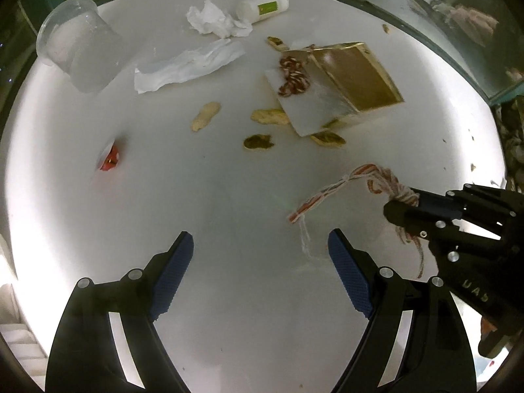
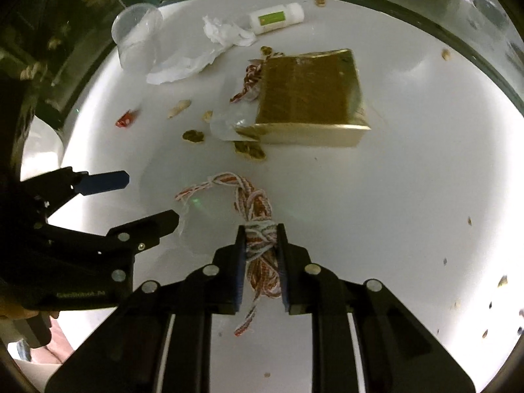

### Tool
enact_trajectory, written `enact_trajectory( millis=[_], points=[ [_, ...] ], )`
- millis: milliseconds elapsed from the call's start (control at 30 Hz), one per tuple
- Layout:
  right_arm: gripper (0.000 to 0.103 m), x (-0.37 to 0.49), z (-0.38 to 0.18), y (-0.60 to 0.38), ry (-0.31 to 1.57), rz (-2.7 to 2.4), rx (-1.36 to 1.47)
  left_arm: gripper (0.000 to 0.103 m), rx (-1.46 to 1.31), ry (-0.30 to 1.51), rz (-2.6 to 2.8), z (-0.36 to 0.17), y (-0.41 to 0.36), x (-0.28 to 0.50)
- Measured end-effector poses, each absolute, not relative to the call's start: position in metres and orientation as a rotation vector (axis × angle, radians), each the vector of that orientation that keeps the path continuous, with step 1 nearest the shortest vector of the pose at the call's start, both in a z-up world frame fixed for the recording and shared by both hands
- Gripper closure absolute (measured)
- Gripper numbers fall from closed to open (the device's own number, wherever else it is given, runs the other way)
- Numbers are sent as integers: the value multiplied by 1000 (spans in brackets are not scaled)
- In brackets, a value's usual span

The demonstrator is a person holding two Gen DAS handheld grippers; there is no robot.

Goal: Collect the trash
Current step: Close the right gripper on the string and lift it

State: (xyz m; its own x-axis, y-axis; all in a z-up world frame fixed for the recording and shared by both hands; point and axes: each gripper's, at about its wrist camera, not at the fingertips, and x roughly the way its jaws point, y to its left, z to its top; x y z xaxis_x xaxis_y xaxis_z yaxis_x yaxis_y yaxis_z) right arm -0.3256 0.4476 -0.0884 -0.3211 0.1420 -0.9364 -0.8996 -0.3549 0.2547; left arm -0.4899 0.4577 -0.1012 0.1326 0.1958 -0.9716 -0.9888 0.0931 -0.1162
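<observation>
My right gripper (image 2: 261,229) is shut on a bundle of red-and-white string (image 2: 253,206); loose ends trail over the white round table (image 2: 409,196). In the left wrist view the right gripper (image 1: 401,204) holds the same string (image 1: 330,190) at the right. My left gripper (image 1: 260,245) is open and empty above the table, left of the string; it also shows in the right wrist view (image 2: 150,196). Further back lie a gold box (image 2: 311,98) with more string (image 2: 249,82), crumpled tissue (image 1: 213,19), a paper strip (image 1: 186,65), a red wrapper (image 1: 109,159) and peanut shells (image 1: 204,116).
A clear plastic cup (image 1: 75,46) lies on its side at the far left. A small white bottle (image 1: 262,6) lies at the far edge. Small crumbs (image 2: 468,221) dot the right side. The table rim (image 1: 425,37) borders dark glass behind.
</observation>
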Motion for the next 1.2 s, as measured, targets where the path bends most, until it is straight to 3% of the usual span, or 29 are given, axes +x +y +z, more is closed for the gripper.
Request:
enact_trajectory(
  millis=[1200],
  points=[
    [85,-272,18,246,1077,1625,-862,22,-920,984,937,1,280,-406]
  ],
)
